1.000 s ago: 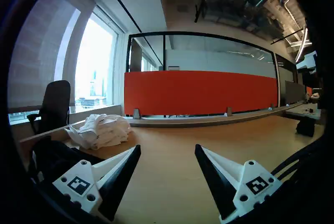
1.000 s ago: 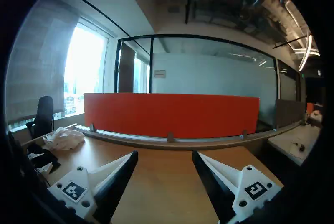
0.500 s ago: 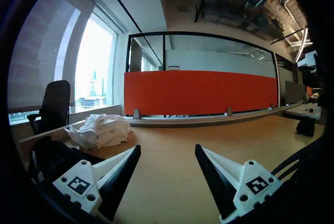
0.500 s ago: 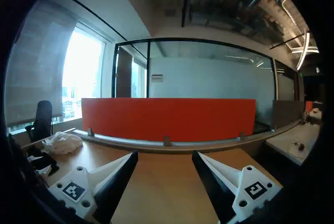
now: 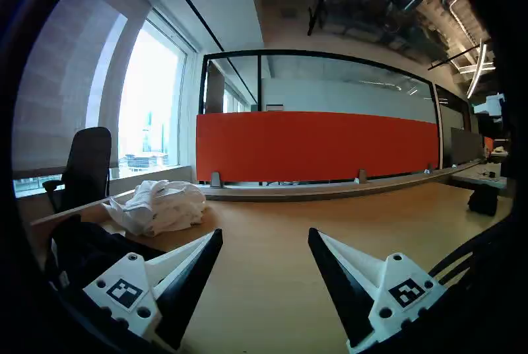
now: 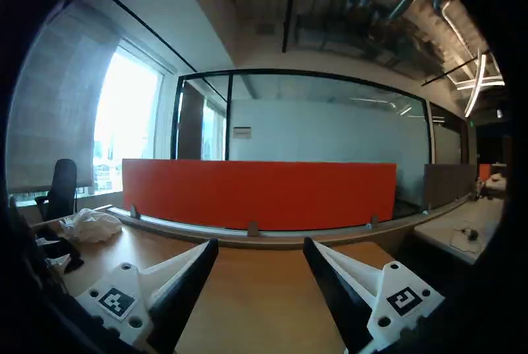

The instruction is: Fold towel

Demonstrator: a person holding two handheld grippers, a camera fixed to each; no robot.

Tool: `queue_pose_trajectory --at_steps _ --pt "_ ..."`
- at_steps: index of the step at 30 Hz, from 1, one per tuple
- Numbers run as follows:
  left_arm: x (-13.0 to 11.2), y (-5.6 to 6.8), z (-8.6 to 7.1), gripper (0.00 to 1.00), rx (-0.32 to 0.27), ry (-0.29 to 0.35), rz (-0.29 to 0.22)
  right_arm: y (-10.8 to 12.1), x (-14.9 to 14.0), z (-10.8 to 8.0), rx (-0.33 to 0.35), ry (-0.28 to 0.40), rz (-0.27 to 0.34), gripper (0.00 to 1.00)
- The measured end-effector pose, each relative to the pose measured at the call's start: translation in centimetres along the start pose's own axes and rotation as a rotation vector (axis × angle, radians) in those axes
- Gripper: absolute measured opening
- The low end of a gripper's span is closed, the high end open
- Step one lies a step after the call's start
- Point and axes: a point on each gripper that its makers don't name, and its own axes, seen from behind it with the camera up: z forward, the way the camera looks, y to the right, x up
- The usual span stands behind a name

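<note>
Left tongs (image 5: 264, 234): two wedge-shaped fingers (image 5: 175, 281), white bodies with black inner faces, tapering to sharp points. Each white base carries one square black-and-white marker (image 5: 125, 292) with small round screw holes around it.

Right tongs (image 6: 260, 243): same build. White wedge fingers (image 6: 366, 284), black inner faces, pointed tips. One square black-and-white marker (image 6: 115, 302) per base, with round holes spaced around it.
</note>
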Motion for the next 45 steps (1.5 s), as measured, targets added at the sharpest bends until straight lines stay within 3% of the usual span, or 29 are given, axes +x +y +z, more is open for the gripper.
queue_pose_trajectory --at_steps 9,30,45 --pt "0.0 0.0 0.0 0.96 0.000 0.000 0.000 1.7 -3.8 -0.5 -0.042 0.003 0.022 1.00" --pt "0.0 0.1 0.0 0.96 0.000 0.000 0.000 3.0 -12.5 -0.5 -0.054 -0.011 0.045 1.00" --pt "0.0 0.2 0.0 0.96 0.000 0.000 0.000 3.1 -15.0 -0.1 -0.052 -0.025 0.085 1.00"
